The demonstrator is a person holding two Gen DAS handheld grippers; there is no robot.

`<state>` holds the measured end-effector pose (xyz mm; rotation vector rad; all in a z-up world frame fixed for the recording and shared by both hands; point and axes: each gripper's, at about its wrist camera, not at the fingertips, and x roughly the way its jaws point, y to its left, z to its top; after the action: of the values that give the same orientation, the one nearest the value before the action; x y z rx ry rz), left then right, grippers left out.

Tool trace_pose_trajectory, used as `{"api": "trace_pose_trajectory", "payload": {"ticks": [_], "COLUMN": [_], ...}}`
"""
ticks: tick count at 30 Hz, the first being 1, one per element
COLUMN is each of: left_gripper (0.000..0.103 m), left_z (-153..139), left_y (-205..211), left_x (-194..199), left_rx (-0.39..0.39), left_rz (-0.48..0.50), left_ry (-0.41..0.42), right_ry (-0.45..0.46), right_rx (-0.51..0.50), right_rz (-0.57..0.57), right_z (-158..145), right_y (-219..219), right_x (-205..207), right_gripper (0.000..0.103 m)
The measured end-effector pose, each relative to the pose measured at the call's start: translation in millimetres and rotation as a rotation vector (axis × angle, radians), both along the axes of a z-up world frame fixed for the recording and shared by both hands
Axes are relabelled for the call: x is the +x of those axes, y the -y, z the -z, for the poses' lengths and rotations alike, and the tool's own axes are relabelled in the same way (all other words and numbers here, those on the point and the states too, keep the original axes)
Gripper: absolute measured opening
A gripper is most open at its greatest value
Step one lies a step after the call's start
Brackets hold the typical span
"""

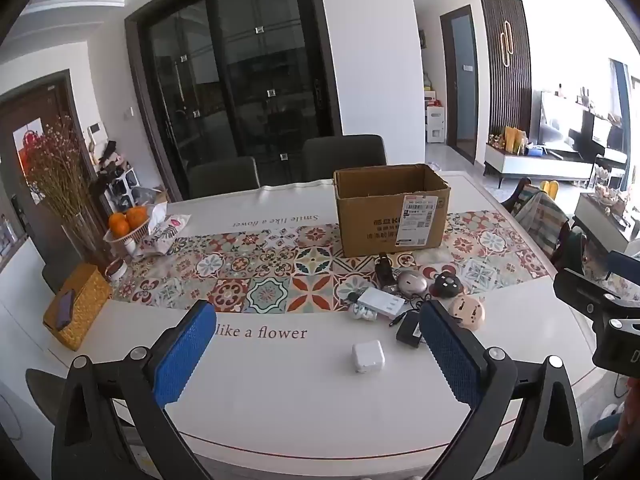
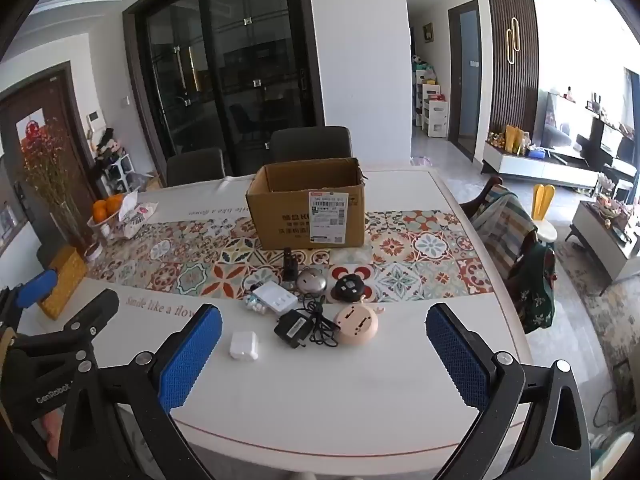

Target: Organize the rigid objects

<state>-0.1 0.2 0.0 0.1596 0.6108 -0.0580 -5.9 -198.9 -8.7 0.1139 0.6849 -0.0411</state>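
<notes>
The small white cube charger (image 1: 368, 356) lies between the left gripper's (image 1: 316, 356) spread jaws; the right gripper (image 2: 324, 360), equally spread, holds nothing.

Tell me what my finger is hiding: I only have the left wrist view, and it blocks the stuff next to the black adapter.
Observer: A tangled black cable lies between the black adapter and the pink round device.
Operator: And the right gripper? I only see its edge.
Observer: The right gripper is open with nothing between its fingers, hovering over the near side of the table.
</notes>
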Motion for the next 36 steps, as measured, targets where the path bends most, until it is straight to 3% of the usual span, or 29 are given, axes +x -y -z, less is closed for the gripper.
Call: {"api": "trace_pose_trajectory", "payload": {"ticks": [36], "left_gripper": [0.103], "left_z": [-4.2], "left_y": [3.0], "left_x": [-0.4], "left_rx": [-0.021], "left_rz": [0.018], "left_ry": [0.003], "right_ry": [0.007], "right_rx": [-0.007], "right_rz": [0.003], "right_z": [-3.4], "right_y": [2.3], "right_x": [1.8], "right_gripper": [0.102]}}
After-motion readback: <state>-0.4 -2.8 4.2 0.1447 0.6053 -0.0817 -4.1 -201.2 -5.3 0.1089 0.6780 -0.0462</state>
